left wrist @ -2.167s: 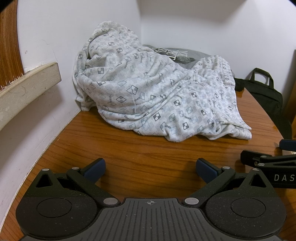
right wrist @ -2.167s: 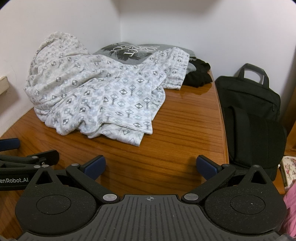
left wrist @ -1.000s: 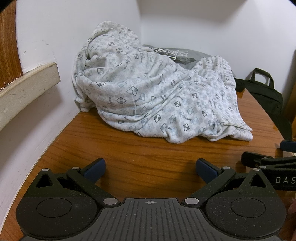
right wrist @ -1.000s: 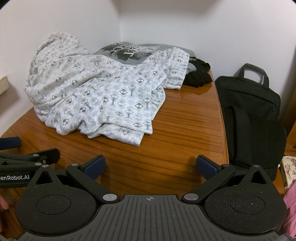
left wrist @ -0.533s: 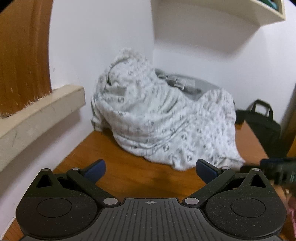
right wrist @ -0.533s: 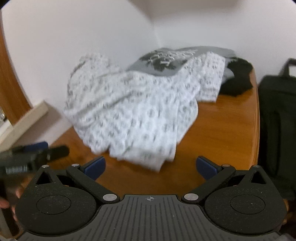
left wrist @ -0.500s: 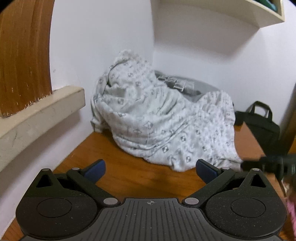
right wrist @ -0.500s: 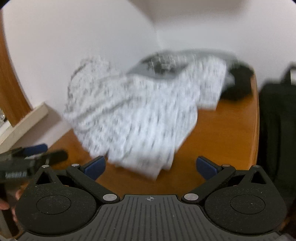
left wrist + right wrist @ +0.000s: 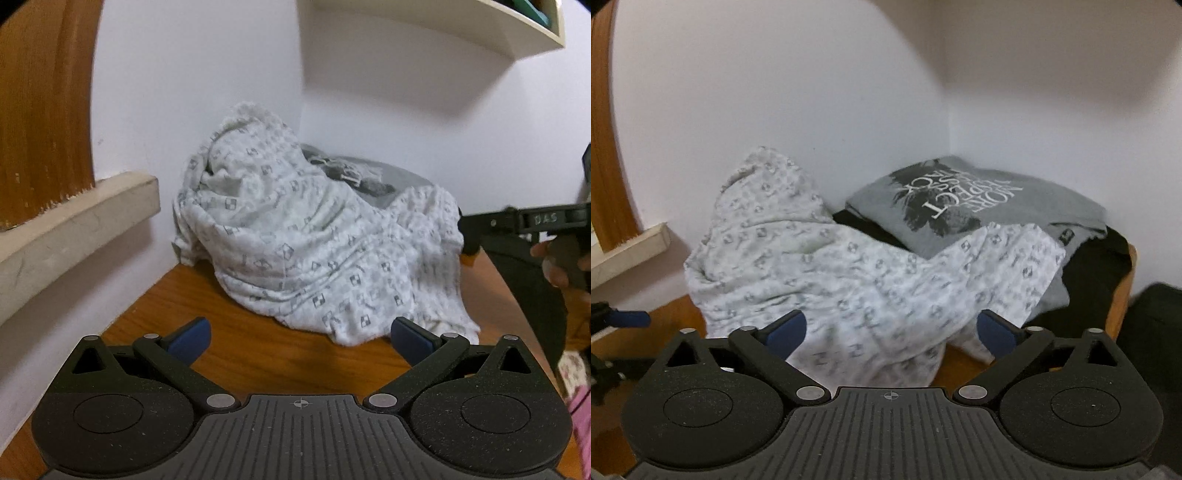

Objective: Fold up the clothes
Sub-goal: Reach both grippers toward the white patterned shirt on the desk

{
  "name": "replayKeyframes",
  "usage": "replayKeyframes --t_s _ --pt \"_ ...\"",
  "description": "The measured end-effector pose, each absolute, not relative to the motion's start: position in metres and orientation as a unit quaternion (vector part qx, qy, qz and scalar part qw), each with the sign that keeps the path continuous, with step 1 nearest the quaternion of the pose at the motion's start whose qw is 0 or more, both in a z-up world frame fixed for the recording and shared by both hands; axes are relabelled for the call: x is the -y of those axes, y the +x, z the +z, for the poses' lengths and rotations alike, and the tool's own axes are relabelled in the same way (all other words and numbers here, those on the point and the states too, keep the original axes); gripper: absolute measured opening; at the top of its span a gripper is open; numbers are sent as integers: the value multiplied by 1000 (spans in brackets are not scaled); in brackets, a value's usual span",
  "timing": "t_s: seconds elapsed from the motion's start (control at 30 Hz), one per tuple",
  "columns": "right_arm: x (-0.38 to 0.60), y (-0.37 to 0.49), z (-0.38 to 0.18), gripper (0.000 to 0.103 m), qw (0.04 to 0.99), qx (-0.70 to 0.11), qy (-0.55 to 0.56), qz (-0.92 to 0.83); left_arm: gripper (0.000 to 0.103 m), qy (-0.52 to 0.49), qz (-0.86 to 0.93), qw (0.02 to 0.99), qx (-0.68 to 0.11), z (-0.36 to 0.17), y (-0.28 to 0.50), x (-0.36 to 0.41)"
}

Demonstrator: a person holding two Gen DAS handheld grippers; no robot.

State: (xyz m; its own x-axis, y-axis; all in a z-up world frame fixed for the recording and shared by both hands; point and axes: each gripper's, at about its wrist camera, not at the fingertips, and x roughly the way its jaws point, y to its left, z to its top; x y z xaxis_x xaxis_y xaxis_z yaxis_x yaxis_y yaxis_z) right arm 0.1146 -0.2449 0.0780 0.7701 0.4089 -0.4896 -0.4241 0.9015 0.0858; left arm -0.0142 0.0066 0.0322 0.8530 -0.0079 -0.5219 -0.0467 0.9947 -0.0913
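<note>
A crumpled white garment with a grey square print (image 9: 314, 254) (image 9: 849, 280) lies heaped in the far corner of the wooden table (image 9: 258, 358). Behind it rests a grey T-shirt with a dark print (image 9: 964, 206) on a black garment (image 9: 1097, 266). My left gripper (image 9: 301, 338) is open above the table, short of the heap's near edge. My right gripper (image 9: 890, 330) is open, raised over the white garment's near edge, nothing between its fingers. It shows in the left wrist view (image 9: 517, 221) with a hand (image 9: 554, 262) on it.
White walls close the corner behind the clothes. A beige ledge (image 9: 77, 221) and a wooden frame (image 9: 44, 103) stand on the left. A shelf (image 9: 461, 26) hangs above. A black bag (image 9: 1156, 332) sits at the table's right side.
Both grippers have lifted off the table and tilted up. The right one has moved forward over the white garment. The jaws stay open.
</note>
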Motion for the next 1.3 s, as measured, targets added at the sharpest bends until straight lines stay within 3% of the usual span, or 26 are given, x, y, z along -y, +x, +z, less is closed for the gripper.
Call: replayKeyframes --t_s 0.2,0.3,0.33,0.4,0.53,0.6,0.63,0.67,0.8,0.9,1.0,1.1,1.13,1.3 --pt "273 129 77 84 944 -198 -76 252 103 -47 37 958 -282 38 -7 12" --pt "290 142 74 65 939 -204 -73 267 103 -58 39 958 -278 44 2 27" --pt "295 147 73 52 933 -214 -68 280 103 -59 38 959 -274 47 6 33" --pt "303 152 69 51 926 -229 -60 295 102 -57 35 963 -262 53 15 49" --pt "311 155 61 51 906 -247 -33 342 91 -45 23 966 -255 61 37 84" --pt "311 150 60 51 904 -240 -35 352 78 -27 17 965 -260 62 51 104" --pt "311 146 61 51 904 -234 -38 356 63 -18 14 964 -265 62 58 113" --pt "312 141 62 51 903 -228 -42 361 56 -5 12 963 -271 61 65 122" --pt "316 126 66 51 900 -215 -47 376 55 43 6 955 -292 54 91 154" --pt "322 121 67 50 900 -214 -47 377 65 75 13 948 -310 43 106 171" --pt "326 118 66 50 903 -218 -46 368 64 100 20 940 -326 32 120 177" --pt "330 118 62 51 903 -225 -41 363 24 98 38 942 -320 35 121 166" --pt "331 117 62 51 903 -224 -43 363 6 92 43 944 -313 39 118 161" --pt "324 115 60 51 902 -219 -53 367 6 44 69 962 -261 75 85 120"
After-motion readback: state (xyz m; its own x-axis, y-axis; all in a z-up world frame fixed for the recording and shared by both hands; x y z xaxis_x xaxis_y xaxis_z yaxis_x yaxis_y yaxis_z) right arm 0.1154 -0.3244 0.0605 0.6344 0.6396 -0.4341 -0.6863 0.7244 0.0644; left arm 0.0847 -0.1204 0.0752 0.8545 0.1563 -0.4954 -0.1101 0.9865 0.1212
